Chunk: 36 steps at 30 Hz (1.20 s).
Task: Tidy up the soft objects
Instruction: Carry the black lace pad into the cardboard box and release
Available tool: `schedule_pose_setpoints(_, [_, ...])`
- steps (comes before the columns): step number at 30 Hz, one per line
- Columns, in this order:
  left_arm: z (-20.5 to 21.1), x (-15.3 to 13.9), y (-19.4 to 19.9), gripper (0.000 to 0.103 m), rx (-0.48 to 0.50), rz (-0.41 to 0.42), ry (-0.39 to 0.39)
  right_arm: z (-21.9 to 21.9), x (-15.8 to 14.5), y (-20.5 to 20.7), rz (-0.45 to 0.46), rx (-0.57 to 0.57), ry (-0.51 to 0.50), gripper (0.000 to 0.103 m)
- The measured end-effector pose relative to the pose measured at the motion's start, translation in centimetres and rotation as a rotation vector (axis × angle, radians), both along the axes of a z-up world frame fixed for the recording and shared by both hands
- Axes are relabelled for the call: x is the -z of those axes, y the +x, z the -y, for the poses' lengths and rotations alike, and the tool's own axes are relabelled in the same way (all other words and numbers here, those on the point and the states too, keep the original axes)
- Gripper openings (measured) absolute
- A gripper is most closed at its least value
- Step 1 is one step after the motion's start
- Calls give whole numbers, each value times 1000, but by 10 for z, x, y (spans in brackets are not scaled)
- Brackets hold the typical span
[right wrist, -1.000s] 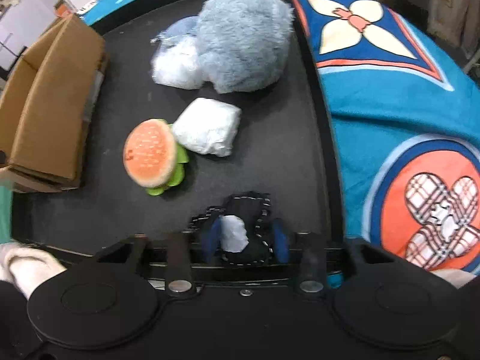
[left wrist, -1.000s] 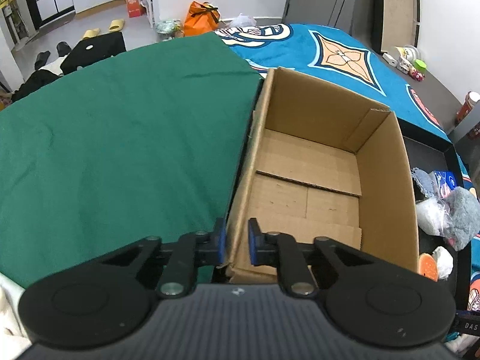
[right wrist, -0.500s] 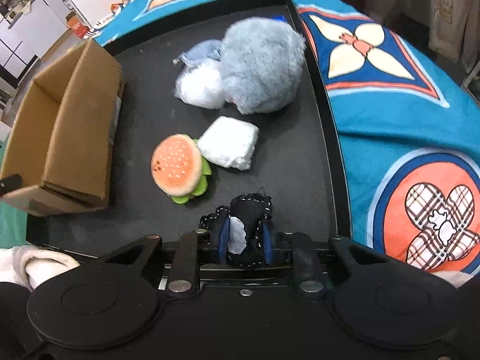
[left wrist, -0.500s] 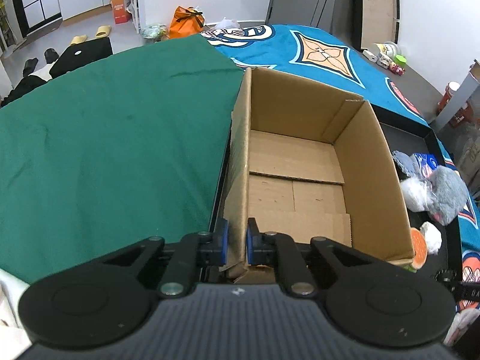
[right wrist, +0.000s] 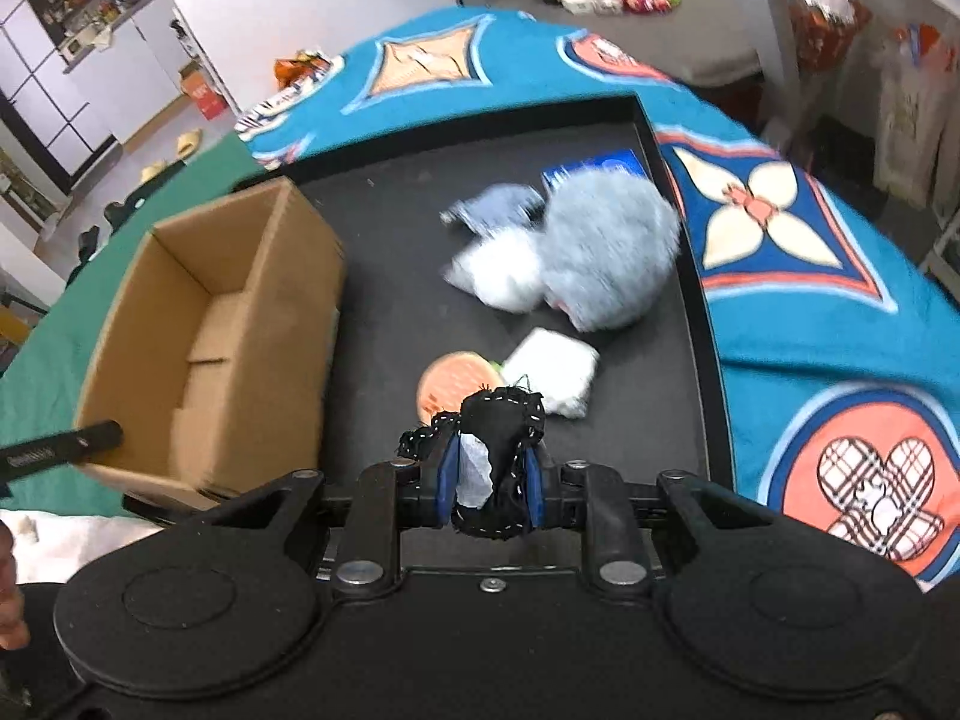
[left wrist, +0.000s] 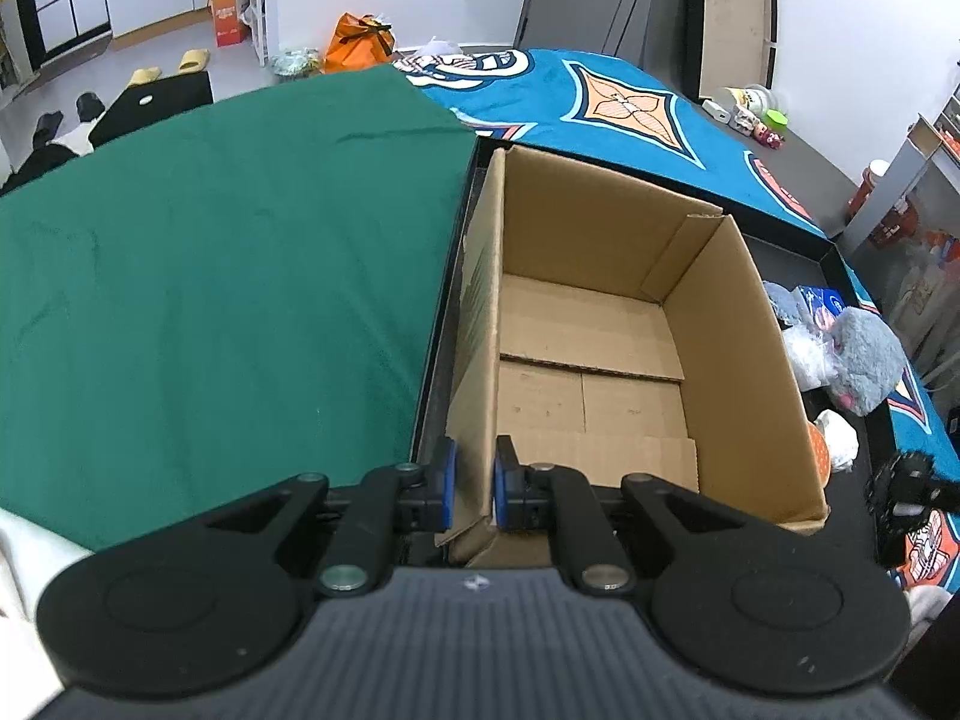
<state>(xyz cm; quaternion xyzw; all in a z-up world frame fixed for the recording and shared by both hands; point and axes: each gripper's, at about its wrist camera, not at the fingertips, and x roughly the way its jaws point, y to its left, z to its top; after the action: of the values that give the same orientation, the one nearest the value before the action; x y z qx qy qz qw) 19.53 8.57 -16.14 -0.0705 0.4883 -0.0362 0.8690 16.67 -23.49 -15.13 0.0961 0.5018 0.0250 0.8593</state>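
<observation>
Box [left wrist: 594, 360] empty, left gripper [left wrist: 474, 480] clamping its wall, right gripper [right wrist: 489, 474] pinching black toy [right wrist: 501, 426] (burger [right wrist: 450, 381], plush [right wrist: 606, 252], packets unsorted).

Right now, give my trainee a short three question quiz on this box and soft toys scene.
1. True or false: the cardboard box already holds a toy.
2. What does the right gripper hold? A burger plush, B black stitched toy, C grey fluffy plush.
3. Fill in: the left gripper is shut on the box's ____.

Key: 1 false. 2 B, the black stitched toy. 3 wall.
</observation>
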Motion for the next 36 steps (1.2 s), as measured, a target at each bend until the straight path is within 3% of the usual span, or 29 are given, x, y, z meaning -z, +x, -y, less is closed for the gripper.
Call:
schedule_pose_setpoints(7, [-11,7,-1,12,-48,-19,-48,-29,-22,2,82,-36,-12,23])
schedule_pose_setpoints(36, [-10,3,-9,12,-103,22,-11,-121,-43,14,284,-170,8,23])
